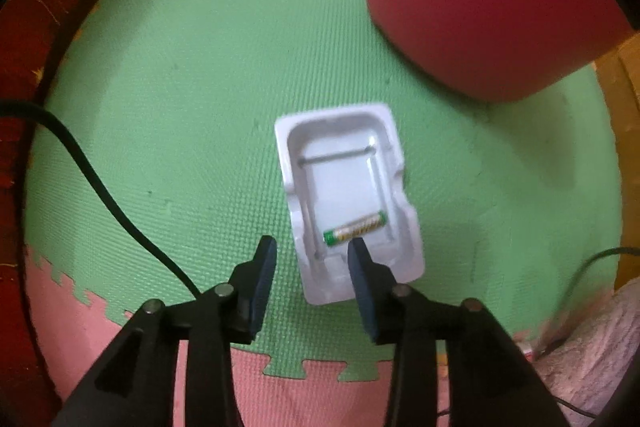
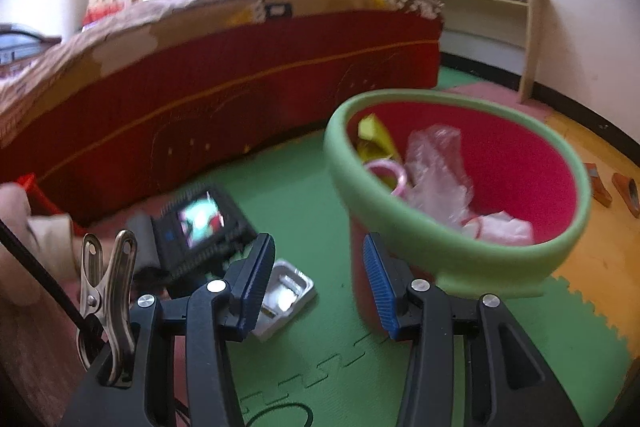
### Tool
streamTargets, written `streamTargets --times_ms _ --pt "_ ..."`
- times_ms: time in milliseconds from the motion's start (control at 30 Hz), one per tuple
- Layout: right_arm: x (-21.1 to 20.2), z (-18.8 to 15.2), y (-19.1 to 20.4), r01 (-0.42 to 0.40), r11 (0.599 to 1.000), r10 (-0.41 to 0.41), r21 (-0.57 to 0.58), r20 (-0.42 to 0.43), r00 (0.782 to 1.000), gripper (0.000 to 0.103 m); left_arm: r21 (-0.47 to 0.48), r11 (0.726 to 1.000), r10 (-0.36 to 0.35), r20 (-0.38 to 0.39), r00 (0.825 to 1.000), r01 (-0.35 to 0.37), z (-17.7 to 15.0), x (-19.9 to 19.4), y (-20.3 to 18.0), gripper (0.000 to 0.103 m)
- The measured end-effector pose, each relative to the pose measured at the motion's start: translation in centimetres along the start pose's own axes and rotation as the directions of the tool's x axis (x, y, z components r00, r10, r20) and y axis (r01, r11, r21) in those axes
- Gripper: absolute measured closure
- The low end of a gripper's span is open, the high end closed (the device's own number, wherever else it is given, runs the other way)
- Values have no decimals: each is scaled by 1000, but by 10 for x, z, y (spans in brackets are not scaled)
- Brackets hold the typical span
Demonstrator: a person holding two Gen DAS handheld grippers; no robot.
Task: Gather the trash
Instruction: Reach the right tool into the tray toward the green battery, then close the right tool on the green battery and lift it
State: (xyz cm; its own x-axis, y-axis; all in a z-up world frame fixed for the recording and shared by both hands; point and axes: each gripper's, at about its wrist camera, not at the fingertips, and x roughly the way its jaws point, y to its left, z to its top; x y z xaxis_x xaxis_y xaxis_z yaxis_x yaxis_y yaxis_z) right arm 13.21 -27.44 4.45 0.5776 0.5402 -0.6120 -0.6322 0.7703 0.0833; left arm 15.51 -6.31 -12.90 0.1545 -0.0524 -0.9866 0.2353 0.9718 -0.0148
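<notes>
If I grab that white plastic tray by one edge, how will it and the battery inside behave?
The white plastic tray looks thin and moulded, so it will probably be light and flex under the pads. The battery lies loose on its side, so it will likely roll or slide out if the tray tilts.

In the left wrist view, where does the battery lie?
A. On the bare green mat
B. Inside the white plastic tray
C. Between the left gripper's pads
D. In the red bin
B: the battery rests on the floor of the white plastic tray, just ahead of the left gripper, whose open fingers hold nothing.
</notes>
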Motion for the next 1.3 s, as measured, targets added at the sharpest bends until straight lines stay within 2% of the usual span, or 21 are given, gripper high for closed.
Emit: streamTargets --times_ms 133,267,367,500,567,633,733,967,1167,1233,1300 --pt "26 -12 11 -18 999 14 -43 -90 996 56 -61 997 45 -19 999 -46 -2 -22 13 60" --pt "61 -24 25 -66 993 45 -100 -199 979 57 -170 985 11 -8 1000 -13 -6 -34 35 60" --pt "94 -32 34 -129 986 94 -105 -287 953 68 -232 973 2 7 1000 0 -10 -33 49 60" --pt "134 -40 49 -189 969 118 -162 -370 921 73 -327 944 -49 -32 998 36 -10 -18 66 60" --pt "151 -45 57 -216 959 127 -184 -403 906 74 -340 940 -44 -45 998 26 -11 -13 71 60" --pt "170 -51 66 -251 946 137 -203 -453 881 74 -350 937 -28 -54 998 7 -10 -12 76 60" --pt "189 -61 72 -251 933 95 -259 -496 863 74 -385 923 -47 -58 997 21 -10 -9 83 60" --pt "218 -66 71 -268 928 81 -257 -565 821 74 -445 895 -79 -83 993 34 -7 -1 97 60" --pt "240 -76 77 -267 921 34 -283 -625 780 74 -494 867 -123 -99 988 58 -12 10 109 60" --pt "243 -77 80 -270 918 33 -290 -622 783 77 -507 859 -138 -94 986 72 -14 10 111 60" --pt "243 -76 82 -266 924 43 -276 -616 787 90 -514 854 -147 -85 986 83 -14 9 112 60"
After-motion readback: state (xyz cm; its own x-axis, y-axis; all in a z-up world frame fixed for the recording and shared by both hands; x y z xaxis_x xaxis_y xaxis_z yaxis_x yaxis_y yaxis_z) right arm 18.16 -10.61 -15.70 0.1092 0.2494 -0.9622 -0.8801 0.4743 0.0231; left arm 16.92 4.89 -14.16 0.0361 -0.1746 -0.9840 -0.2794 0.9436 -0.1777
